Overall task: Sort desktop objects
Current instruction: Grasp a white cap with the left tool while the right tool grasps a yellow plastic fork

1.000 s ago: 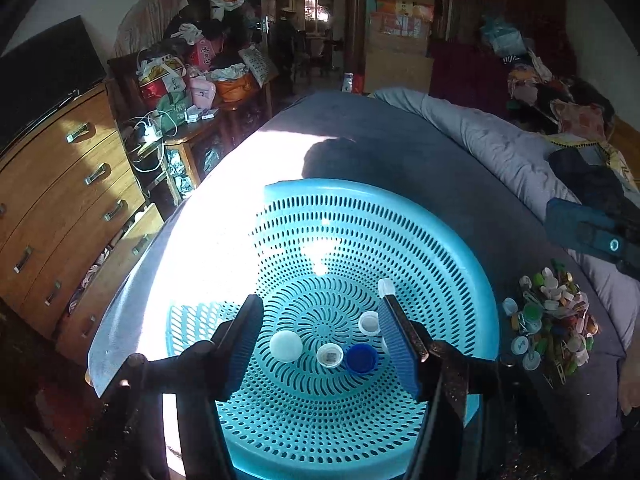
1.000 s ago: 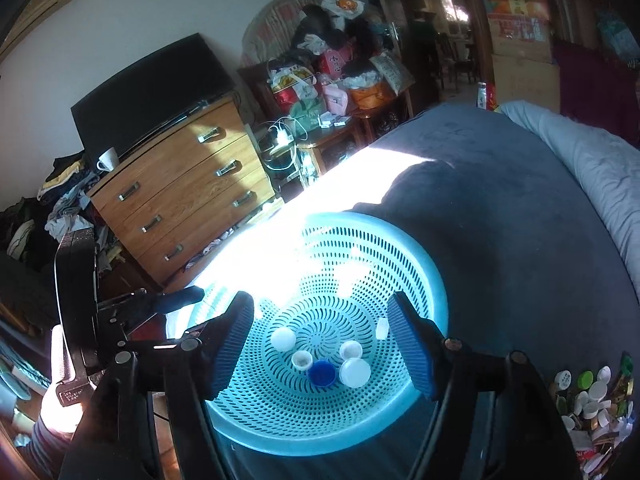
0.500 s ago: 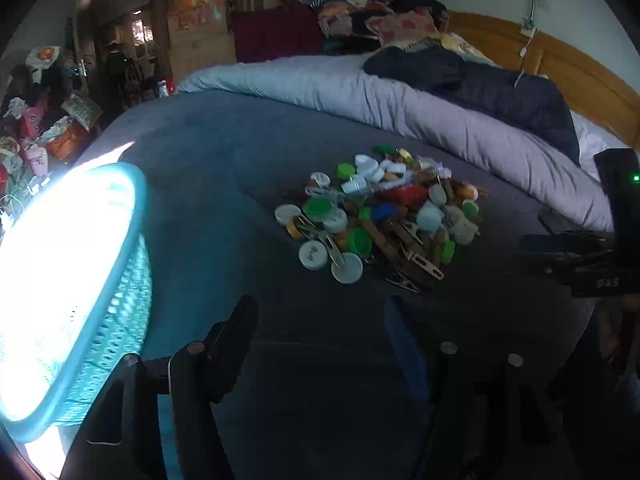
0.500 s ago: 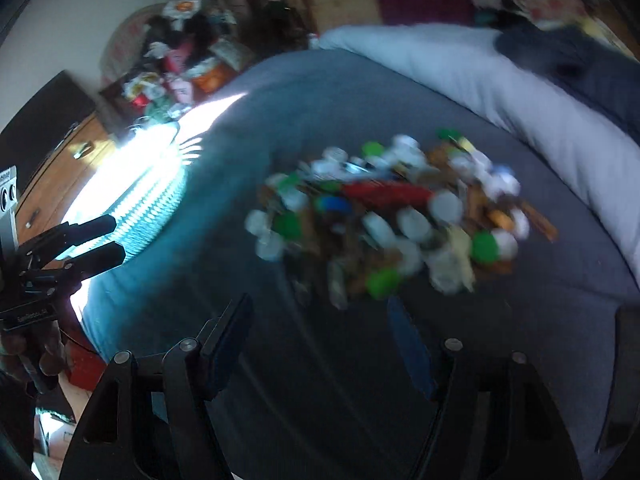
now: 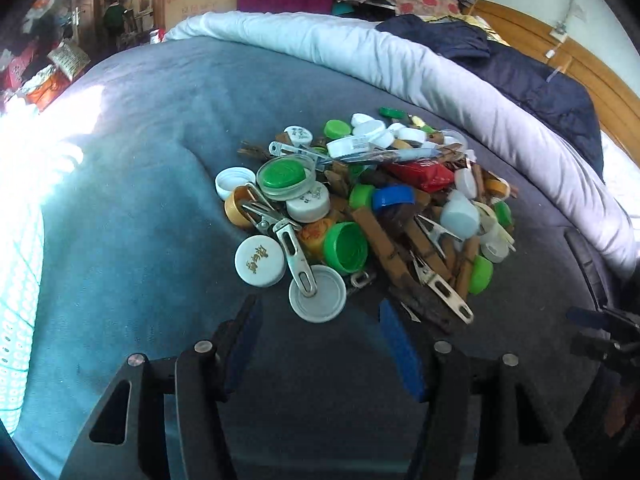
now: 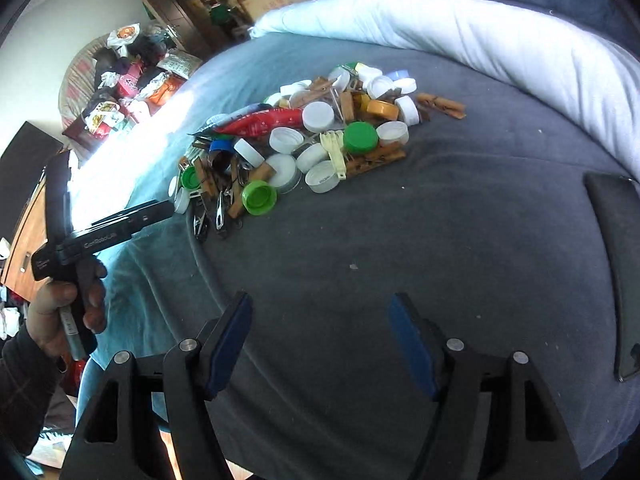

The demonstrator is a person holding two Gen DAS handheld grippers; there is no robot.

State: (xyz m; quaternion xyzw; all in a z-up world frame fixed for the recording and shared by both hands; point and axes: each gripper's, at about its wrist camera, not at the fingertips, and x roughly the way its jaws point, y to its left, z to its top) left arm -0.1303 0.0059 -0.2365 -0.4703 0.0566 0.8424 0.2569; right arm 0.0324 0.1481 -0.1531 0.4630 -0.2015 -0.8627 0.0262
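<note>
A heap of bottle caps and clothespins [image 5: 360,208] lies on the grey bed cover [image 5: 152,152], near the rolled white duvet [image 5: 400,64] along its far edge. The left gripper [image 5: 318,322] hangs just before the heap, over a flat white cap [image 5: 318,294]; its jaws have just been closing, yet they stand apart with nothing between them. The right gripper [image 6: 320,312] is spread too and empty, over bare cover, well apart from the heap. A turquoise basket [image 5: 16,280] shows at the cover's left edge.

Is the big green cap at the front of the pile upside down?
Tipped on its side. The green cap shows its hollow inside, leaning against an orange cap in the pile.
</note>
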